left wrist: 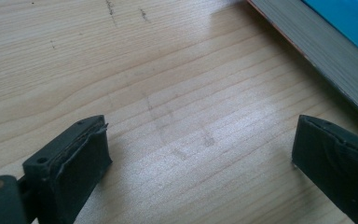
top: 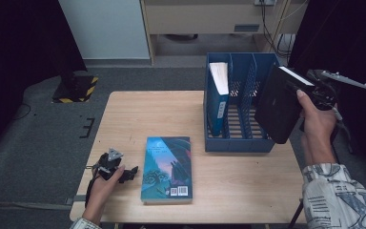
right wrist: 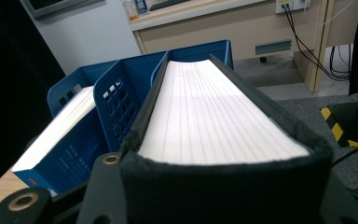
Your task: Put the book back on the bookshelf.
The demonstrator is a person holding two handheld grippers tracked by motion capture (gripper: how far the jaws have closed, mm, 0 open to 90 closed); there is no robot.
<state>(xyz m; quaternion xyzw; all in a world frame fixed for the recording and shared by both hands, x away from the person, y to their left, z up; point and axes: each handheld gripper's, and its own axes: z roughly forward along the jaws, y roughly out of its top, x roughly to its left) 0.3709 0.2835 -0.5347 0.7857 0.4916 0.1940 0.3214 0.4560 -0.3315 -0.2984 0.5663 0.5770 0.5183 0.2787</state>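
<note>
- The blue file rack [top: 238,143] stands on the wooden table [top: 248,176] and serves as the reference landmark. It has several upright compartments divided by perforated walls.
- The leftmost compartment holds one blue book [top: 218,102], upright, white page edges facing up. The other compartments visible in the high view are empty.
- The black book [top: 279,105] is held in the air at the right end of the rack, tilted, overlapping its rightmost compartment in the high view.
- The black book has a dark cover and a thick white page block [right wrist: 214,112].
- The right gripper [top: 317,93] is clamped on the black book, to the right of the rack.
- The left gripper [top: 126,174] rests on the table, well left of the rack, jaws spread with nothing between them.
- An illustrated book [top: 167,169] lies flat on the table, in front of and to the left of the rack.
</note>
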